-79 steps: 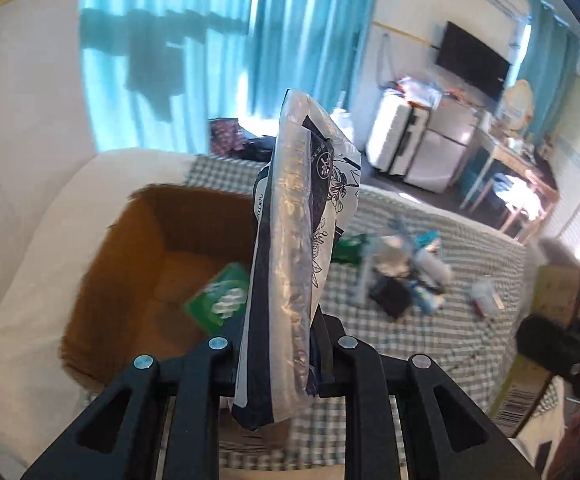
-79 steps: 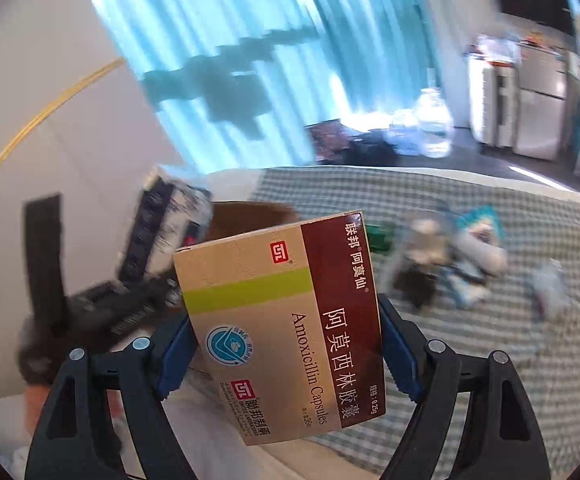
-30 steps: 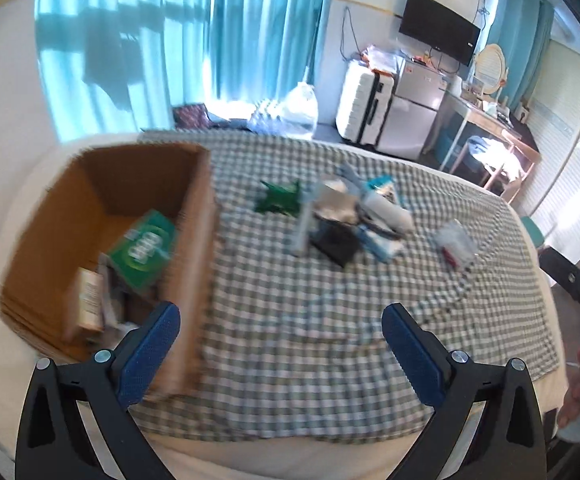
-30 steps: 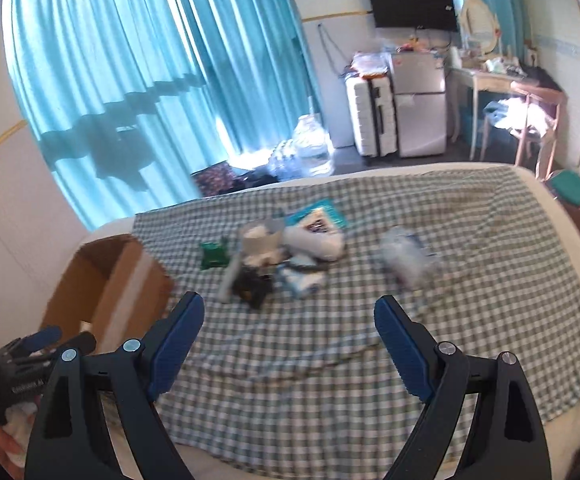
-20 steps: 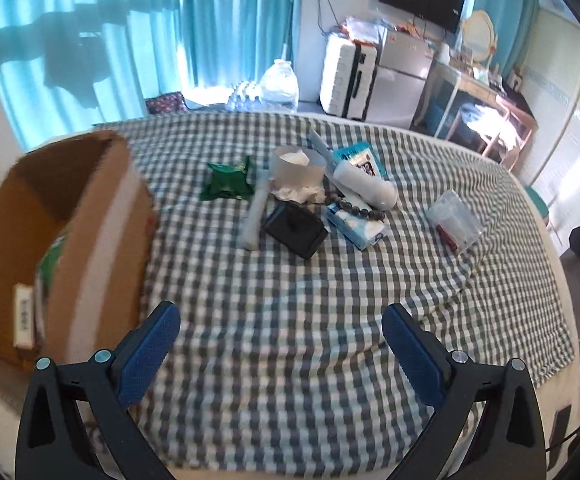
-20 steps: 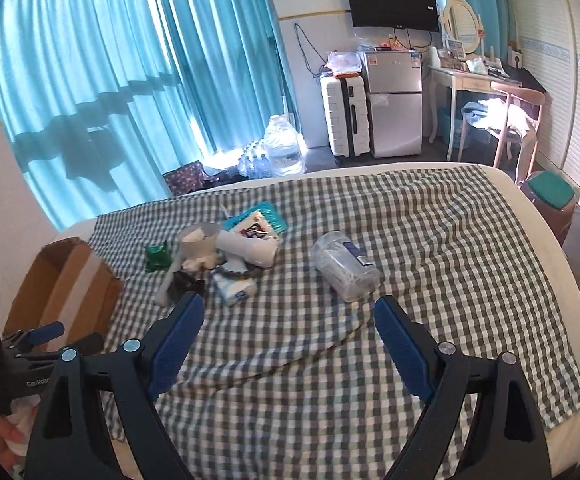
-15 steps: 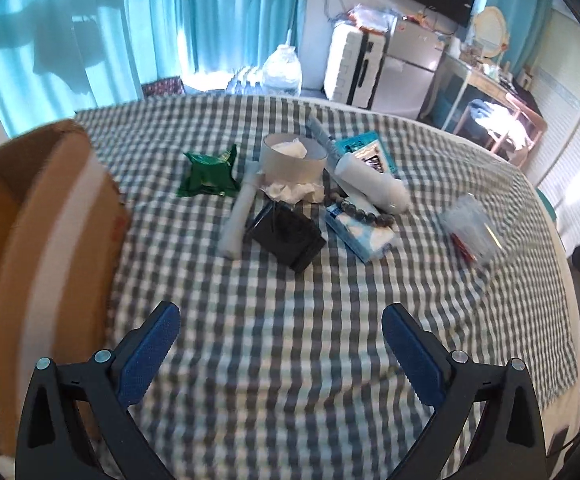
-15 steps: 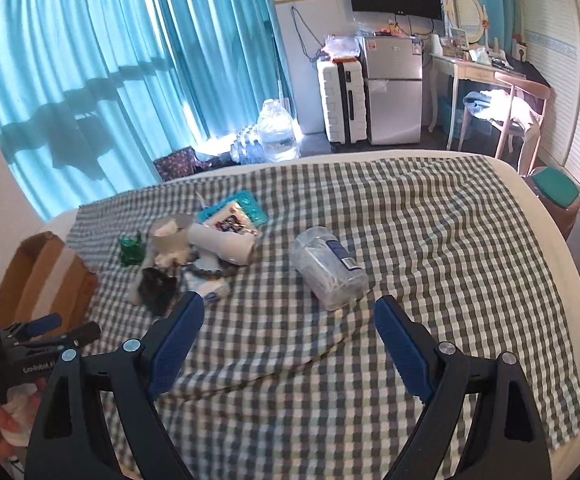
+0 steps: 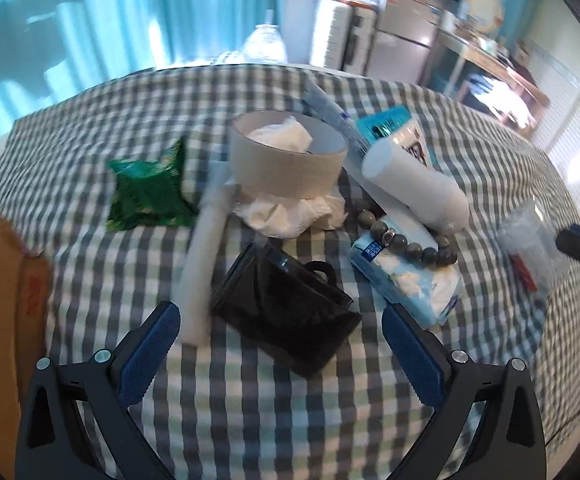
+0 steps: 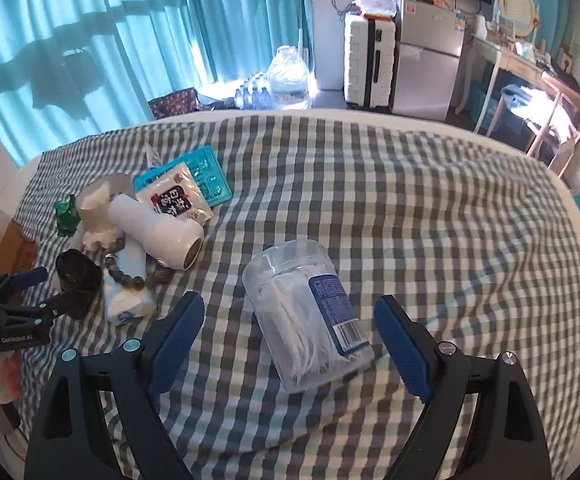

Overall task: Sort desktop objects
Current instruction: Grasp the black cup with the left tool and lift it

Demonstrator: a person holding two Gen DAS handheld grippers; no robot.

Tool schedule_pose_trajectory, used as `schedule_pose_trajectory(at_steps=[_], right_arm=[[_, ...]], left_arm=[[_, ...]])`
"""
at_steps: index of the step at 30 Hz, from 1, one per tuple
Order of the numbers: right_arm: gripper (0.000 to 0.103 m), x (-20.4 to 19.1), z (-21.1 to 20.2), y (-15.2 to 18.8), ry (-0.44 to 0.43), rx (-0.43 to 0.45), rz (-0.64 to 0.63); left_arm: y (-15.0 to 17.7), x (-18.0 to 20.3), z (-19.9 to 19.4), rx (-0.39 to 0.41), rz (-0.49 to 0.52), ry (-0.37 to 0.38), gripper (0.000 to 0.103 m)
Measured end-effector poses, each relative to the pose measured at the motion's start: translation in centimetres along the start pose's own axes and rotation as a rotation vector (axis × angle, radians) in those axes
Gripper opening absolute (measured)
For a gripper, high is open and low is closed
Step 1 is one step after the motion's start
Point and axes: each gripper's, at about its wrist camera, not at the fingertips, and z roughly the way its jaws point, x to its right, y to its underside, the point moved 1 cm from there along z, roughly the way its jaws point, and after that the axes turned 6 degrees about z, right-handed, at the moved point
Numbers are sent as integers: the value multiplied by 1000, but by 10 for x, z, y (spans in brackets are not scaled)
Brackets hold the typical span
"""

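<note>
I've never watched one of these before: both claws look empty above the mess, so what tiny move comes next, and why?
Probably lower the right gripper a little further and close it around the clear tub of floss picks. Its jaws stand wide open with the tub lying on its side between them, apart from the pile. The left gripper likewise hangs open over the black cup.
</note>
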Motion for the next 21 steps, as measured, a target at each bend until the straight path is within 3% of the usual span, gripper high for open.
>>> schedule_pose_trajectory(at_steps=[5, 7, 9, 10, 11, 14, 21], right_arm=[[86, 4, 19, 4, -4, -22, 50], [80, 6, 21, 7, 13, -28, 72], [66, 5, 21, 7, 34, -29, 84], [63, 7, 21, 9, 32, -38, 93], [63, 10, 20, 11, 19, -43, 112], [62, 20, 13, 17, -7, -44, 168], [61, 14, -6, 36, 9, -81, 186]], left_arm=[[2, 9, 13, -5, 125, 8, 103], [2, 11, 19, -13, 152, 15, 103], [3, 11, 21, -17, 161, 26, 100], [4, 13, 21, -11, 176, 25, 89], [5, 14, 20, -17, 195, 31, 85], [9, 21, 16, -34, 260, 18, 84], [18, 27, -11, -174, 317, -53, 84]])
